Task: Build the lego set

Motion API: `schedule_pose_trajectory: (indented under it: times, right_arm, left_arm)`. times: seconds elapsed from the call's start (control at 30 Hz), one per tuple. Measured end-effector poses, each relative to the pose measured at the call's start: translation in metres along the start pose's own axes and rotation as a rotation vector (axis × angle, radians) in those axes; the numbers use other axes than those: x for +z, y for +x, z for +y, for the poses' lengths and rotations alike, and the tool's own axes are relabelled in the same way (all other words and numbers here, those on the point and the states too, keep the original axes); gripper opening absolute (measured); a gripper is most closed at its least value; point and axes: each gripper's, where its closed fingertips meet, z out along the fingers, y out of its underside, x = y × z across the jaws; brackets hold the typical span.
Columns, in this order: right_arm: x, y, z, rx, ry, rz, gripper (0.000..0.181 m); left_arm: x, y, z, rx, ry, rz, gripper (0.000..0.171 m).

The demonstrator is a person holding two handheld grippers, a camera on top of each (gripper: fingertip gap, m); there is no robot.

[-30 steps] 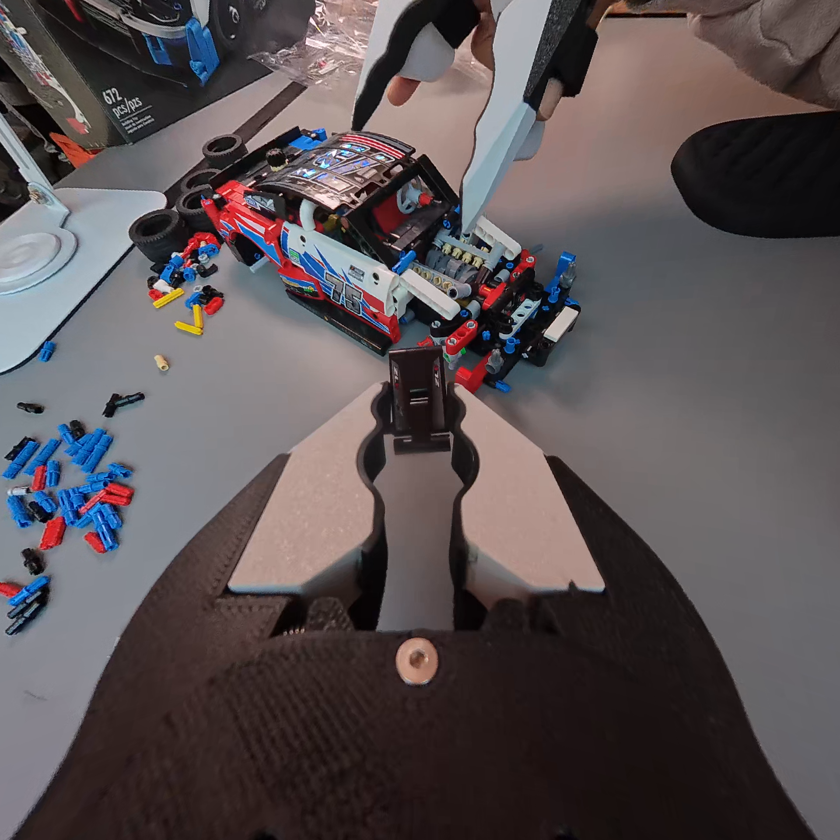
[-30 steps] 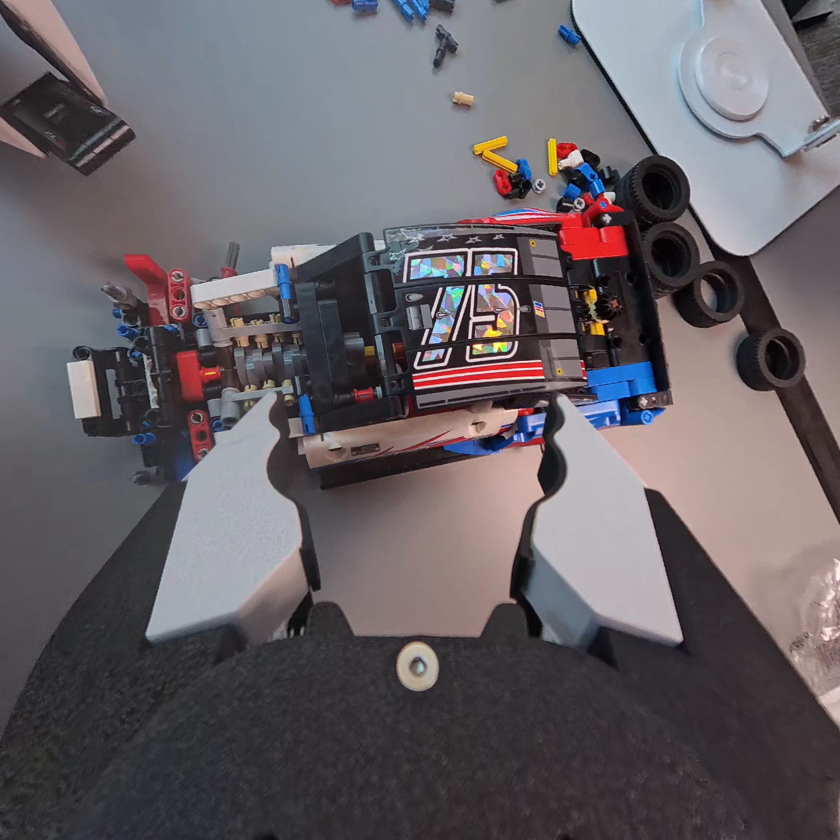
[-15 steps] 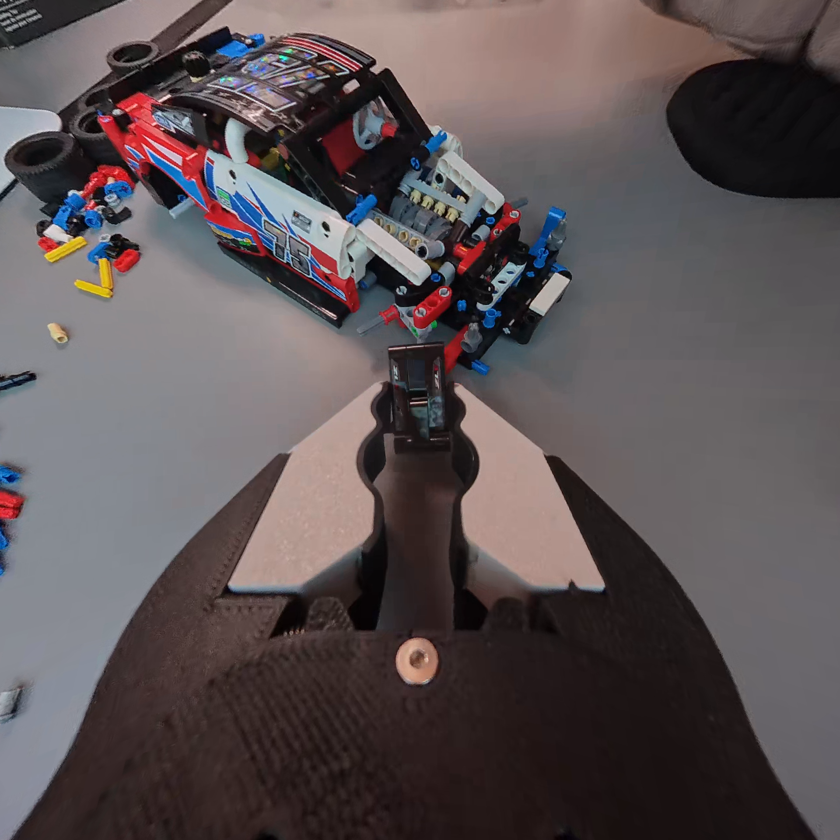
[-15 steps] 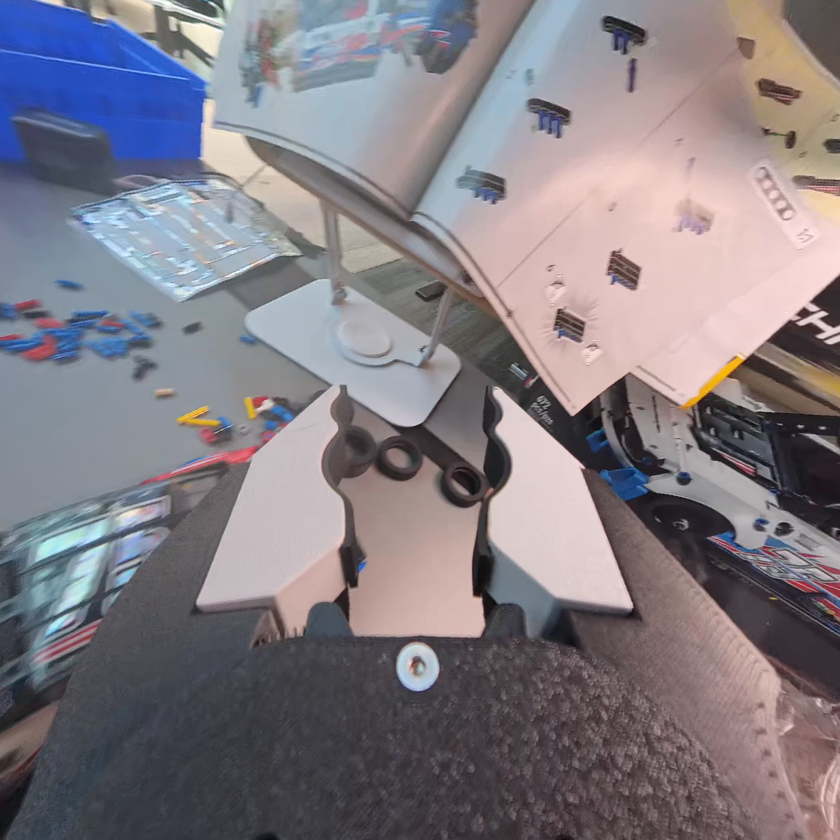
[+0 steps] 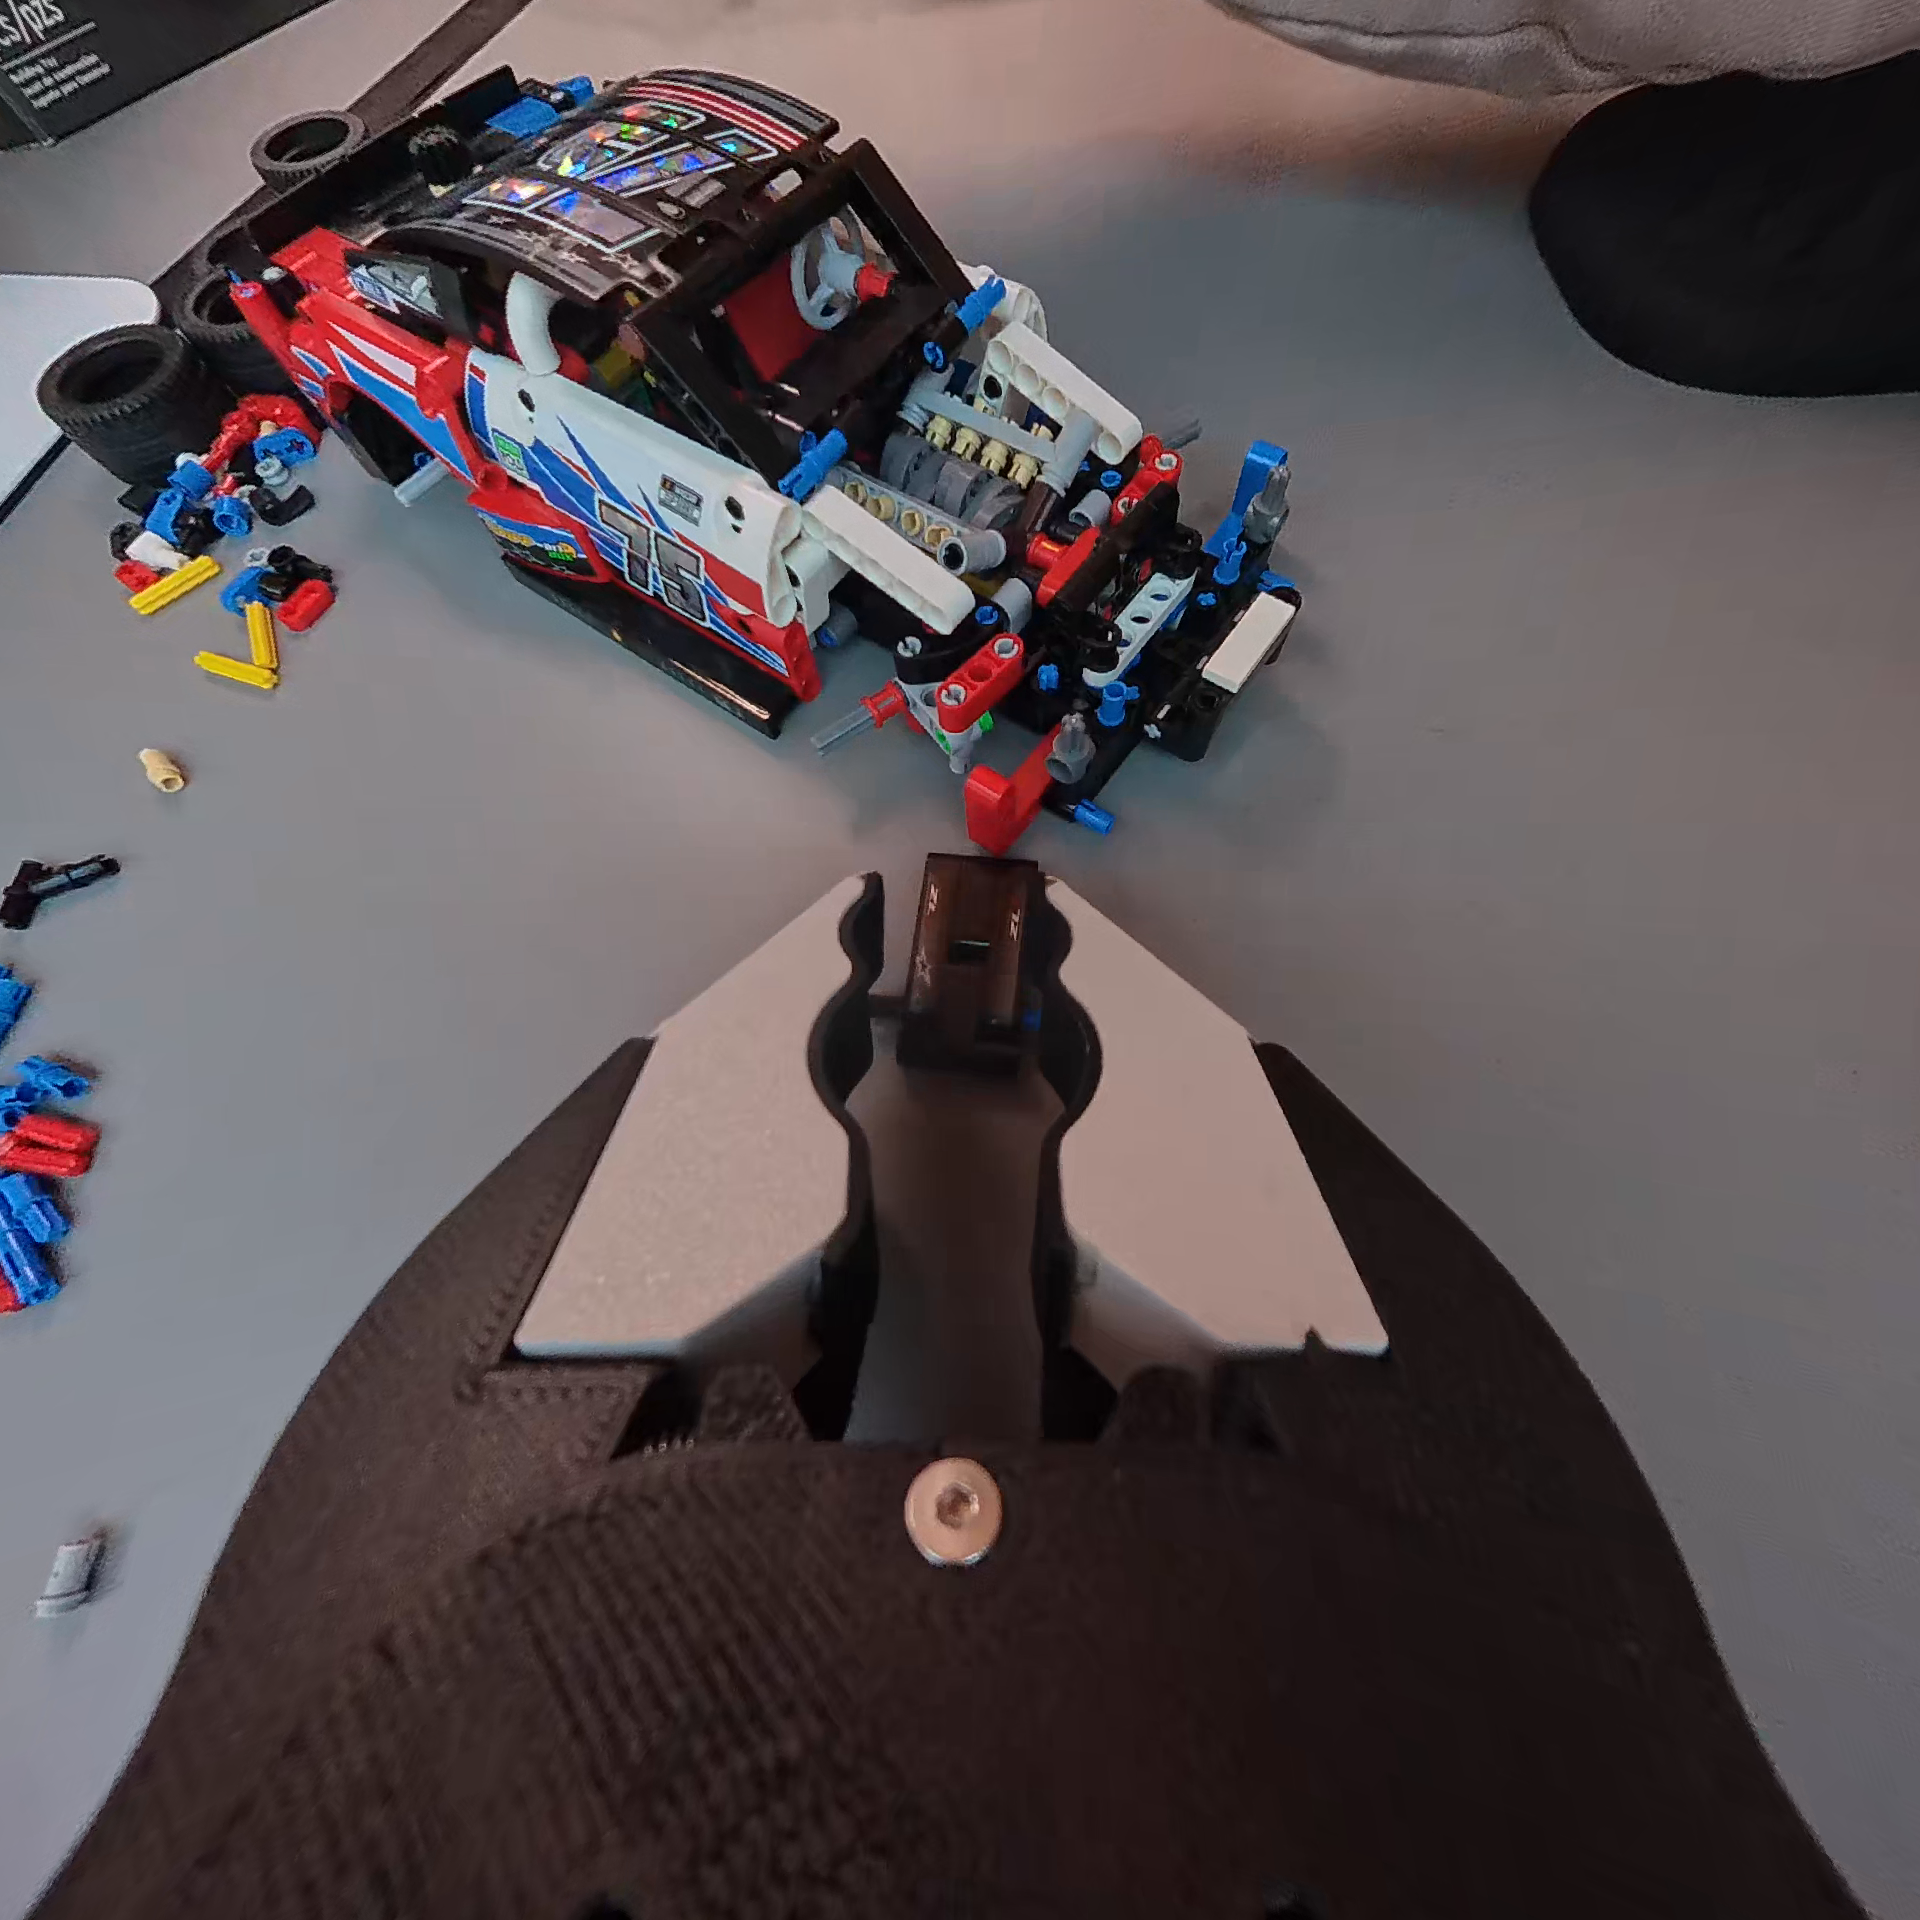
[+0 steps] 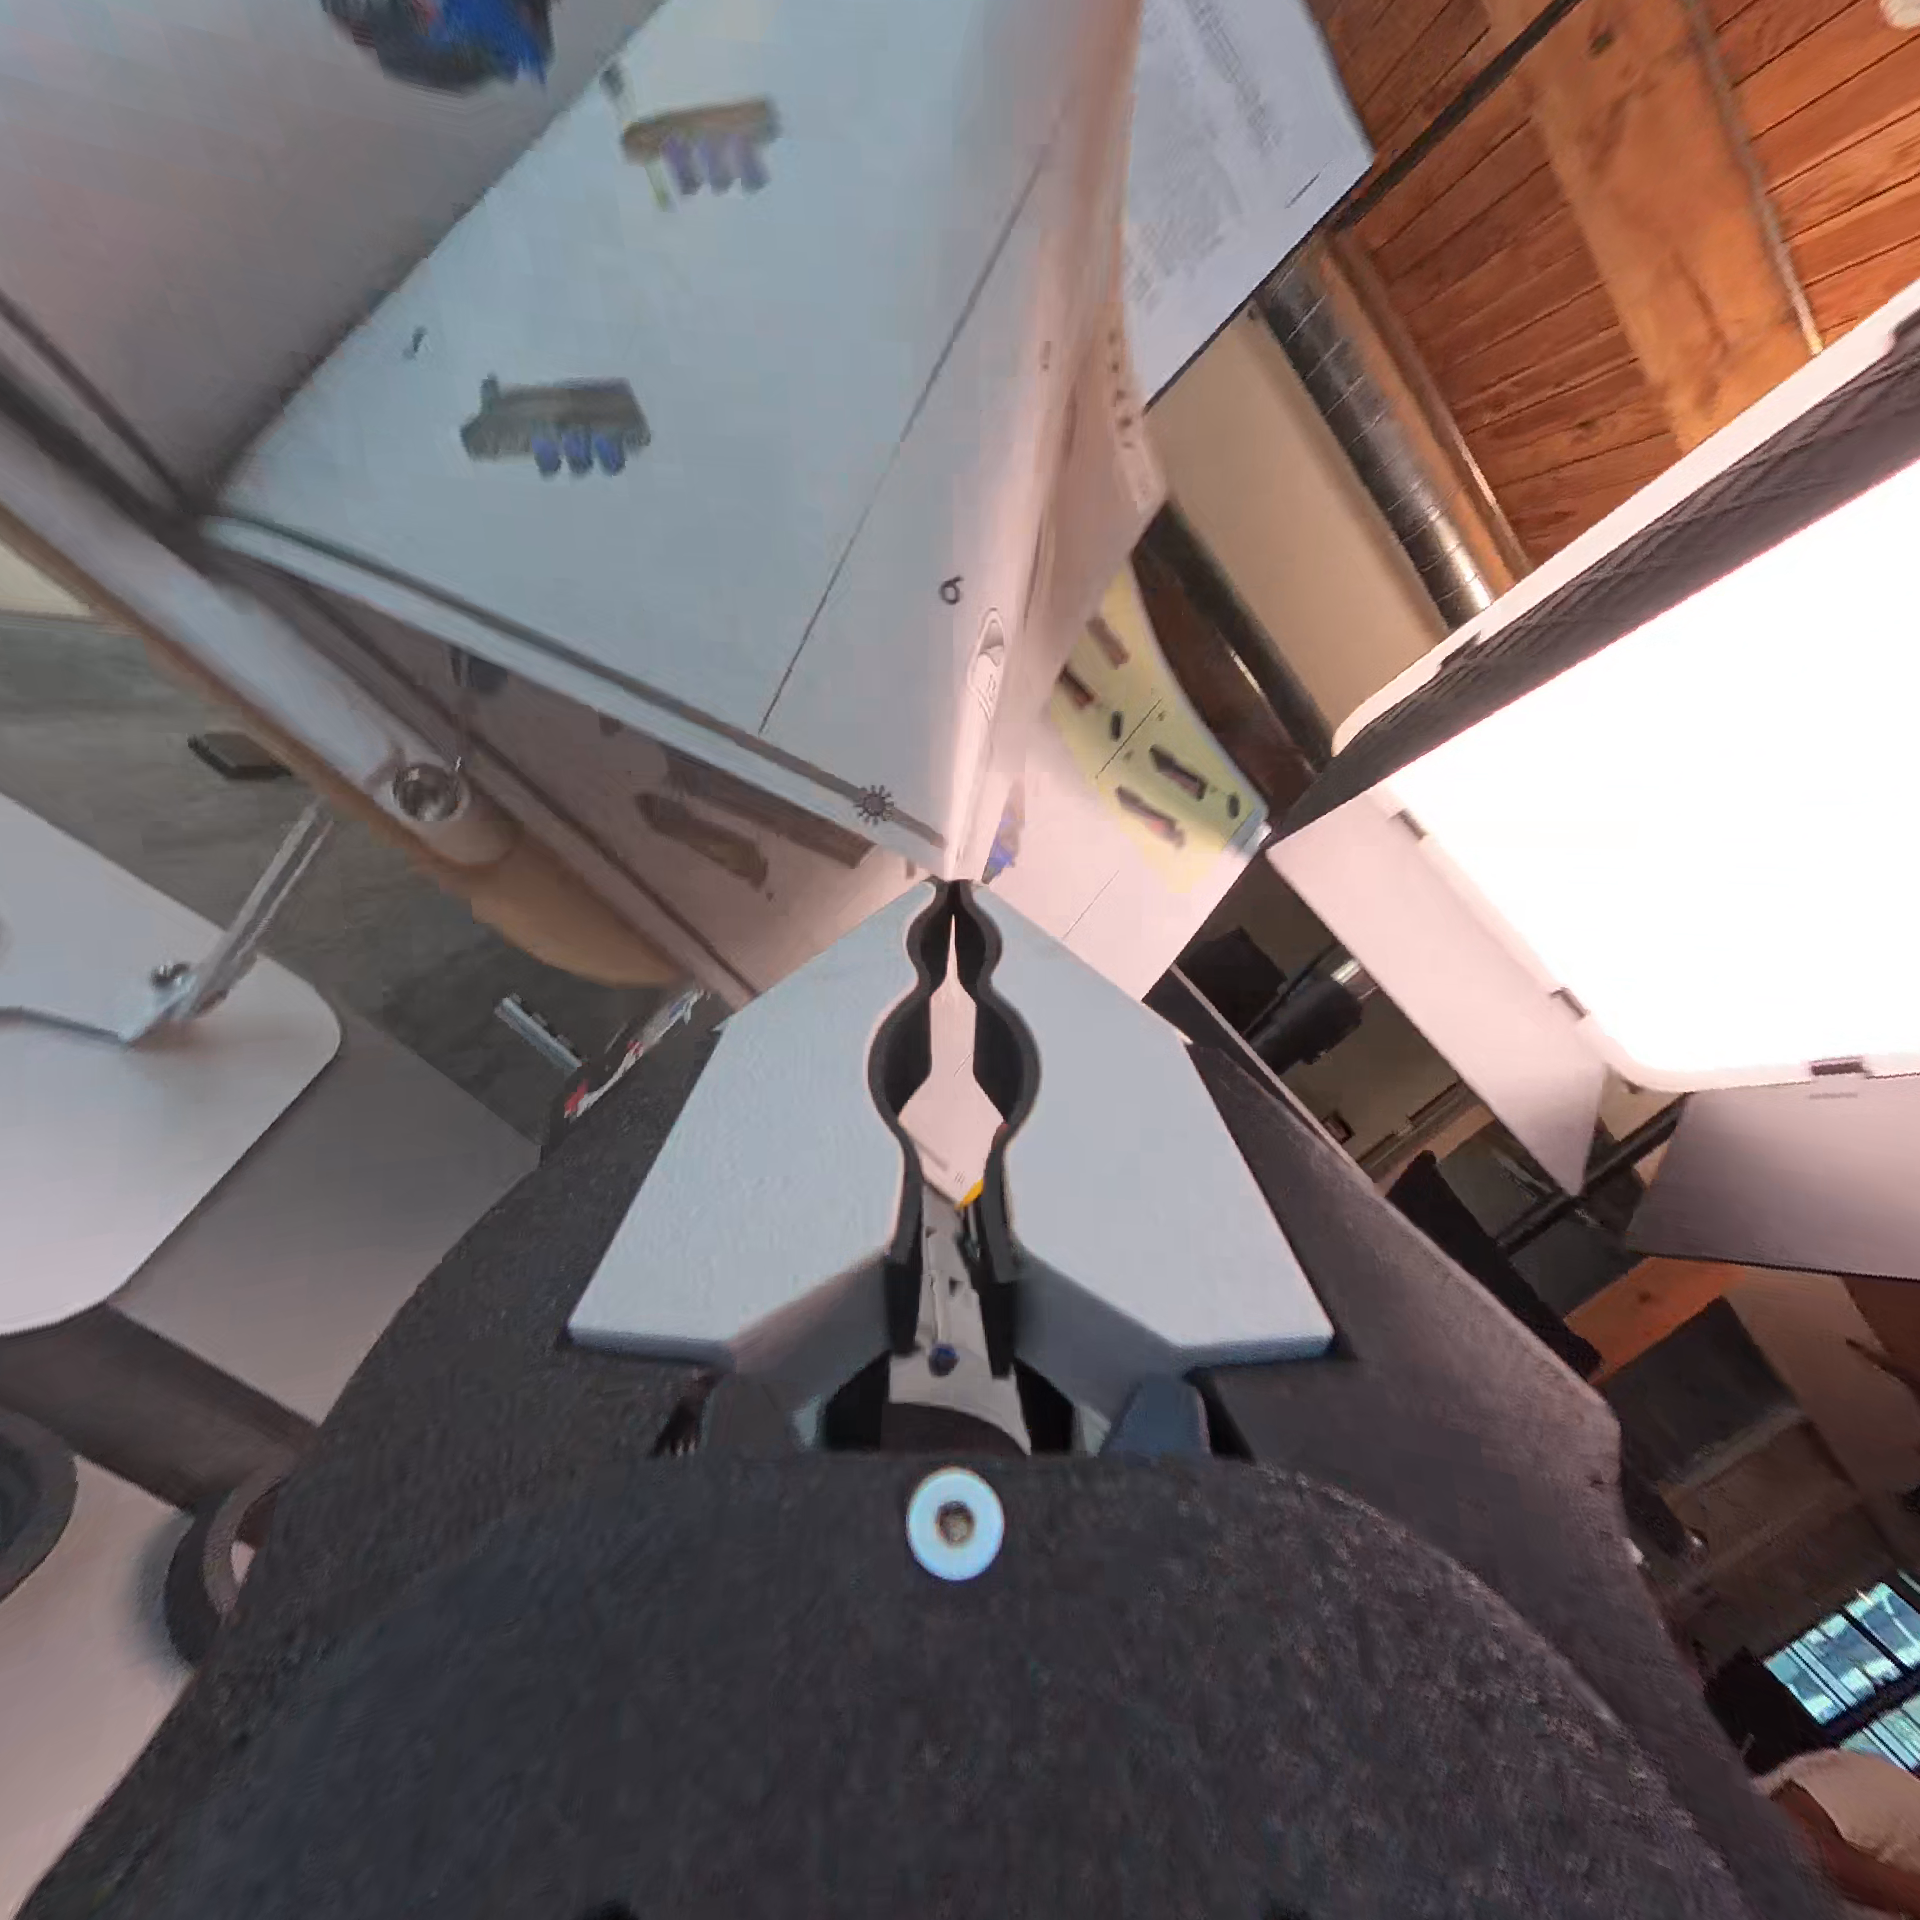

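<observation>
The red, white and blue lego car (image 5: 665, 416) stands on the grey table, its open engine end facing me. My left gripper (image 5: 961, 904) is shut on a small black lego panel (image 5: 971, 951) and holds it just short of the car's red front corner piece. My right gripper (image 6: 954, 896) is raised off the table and shut on the lower corner of a page of the open instruction booklet (image 6: 675, 416). White paper shows in the gap between its fingers. The car is out of the right wrist view.
Black tyres (image 5: 114, 400) and loose coloured pins (image 5: 223, 540) lie left of the car, with more blue and red pins (image 5: 36, 1174) at the left edge. A dark padded shape (image 5: 1745, 229) lies at the far right. The booklet stand's white base (image 6: 125, 1122) is at the left. Spacing between my two grippers at the tips: around 45 cm.
My right gripper left the car, swung up to the booklet and closed on a page corner. My left gripper moved closer to the car's front, still holding the black panel.
</observation>
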Motion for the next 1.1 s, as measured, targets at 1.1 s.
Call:
schedule_pose_trajectory:
  times: [1.1]
  right_arm:
    - [0.023, -0.066, -0.11, 0.575, 0.071, -0.559, 0.024]
  left_arm:
    - [-0.008, -0.012, -0.009, -0.008, 0.038, -0.072, 0.025]
